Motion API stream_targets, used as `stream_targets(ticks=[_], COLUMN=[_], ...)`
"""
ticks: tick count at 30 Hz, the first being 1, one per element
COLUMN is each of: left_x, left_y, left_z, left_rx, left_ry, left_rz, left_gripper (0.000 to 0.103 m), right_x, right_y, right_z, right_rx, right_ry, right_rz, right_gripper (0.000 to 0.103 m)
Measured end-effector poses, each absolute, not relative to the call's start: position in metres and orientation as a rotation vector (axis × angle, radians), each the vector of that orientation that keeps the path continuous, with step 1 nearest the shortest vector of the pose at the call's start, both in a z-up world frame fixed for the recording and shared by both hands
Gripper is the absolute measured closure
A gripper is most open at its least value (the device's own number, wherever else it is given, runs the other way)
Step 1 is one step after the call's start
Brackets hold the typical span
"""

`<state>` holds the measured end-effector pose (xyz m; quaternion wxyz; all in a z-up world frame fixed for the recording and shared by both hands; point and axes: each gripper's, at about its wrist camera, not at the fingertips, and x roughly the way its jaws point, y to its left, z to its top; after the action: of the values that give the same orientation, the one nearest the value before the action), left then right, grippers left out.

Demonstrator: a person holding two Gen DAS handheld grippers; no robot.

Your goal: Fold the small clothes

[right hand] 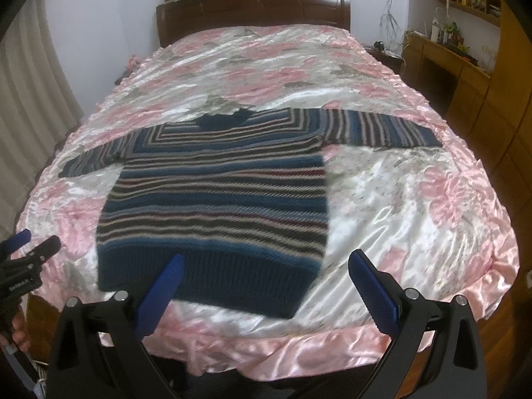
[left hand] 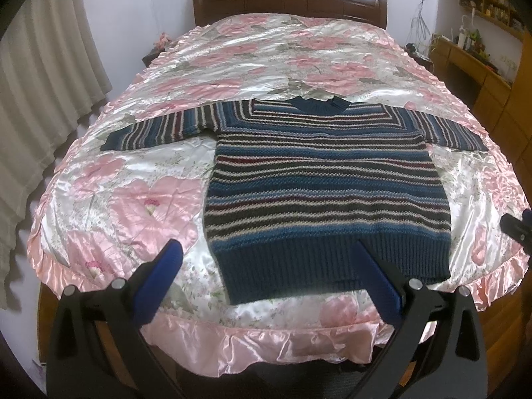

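Note:
A striped knit sweater (left hand: 319,183) in blue, black, cream and dark red lies flat on the bed, both sleeves spread out sideways and the collar at the far end. My left gripper (left hand: 266,249) hovers open above the sweater's ribbed hem, near its left corner, holding nothing. In the right wrist view the same sweater (right hand: 219,196) fills the middle, and my right gripper (right hand: 266,259) hangs open over the hem's right corner, also empty. The left gripper (right hand: 30,242) shows at the left edge of that view, held by a hand (right hand: 16,329).
The bed carries a shiny pink floral bedspread (left hand: 139,199) with a ruffled edge (left hand: 266,342) at the near side. A dark wooden headboard (left hand: 289,0) stands at the far end. Curtains (left hand: 40,99) hang on the left; wooden desk and shelves (right hand: 465,66) stand on the right.

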<state>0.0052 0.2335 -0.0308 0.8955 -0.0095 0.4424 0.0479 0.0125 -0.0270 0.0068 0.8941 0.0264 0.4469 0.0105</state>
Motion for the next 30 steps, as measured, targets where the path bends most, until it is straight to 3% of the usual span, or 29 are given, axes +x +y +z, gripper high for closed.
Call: stream_targets(ticks=[7, 14, 23, 30], left_x=[0.085, 0.200, 0.332, 0.402], left_y=[0.189, 0.095, -0.044, -0.104], left_z=[-0.027, -0.031, -0.064, -0.101], left_rx=[-0.019, 0.000, 0.010, -0.068], left_ry=[0.922, 0.889, 0.886, 0.946], left_rz=[0.065, 0.004, -0.095, -0.130], left_gripper=[0.002, 0.002, 0.002, 0.002], right_x=[0.092, 0.199, 0.332, 0.375], right_y=[-0.117, -0.232, -0.388, -0.461], right_z=[0.005, -0.013, -0.082, -0.134], right_rx=[0.129, 0.165, 0.253, 0.325], right_ry=[0.931, 0.904, 1.055, 1.133], right_rz=[0.008, -0.097, -0.176, -0.181], right_gripper=[0.003, 0.003, 0.003, 0.003])
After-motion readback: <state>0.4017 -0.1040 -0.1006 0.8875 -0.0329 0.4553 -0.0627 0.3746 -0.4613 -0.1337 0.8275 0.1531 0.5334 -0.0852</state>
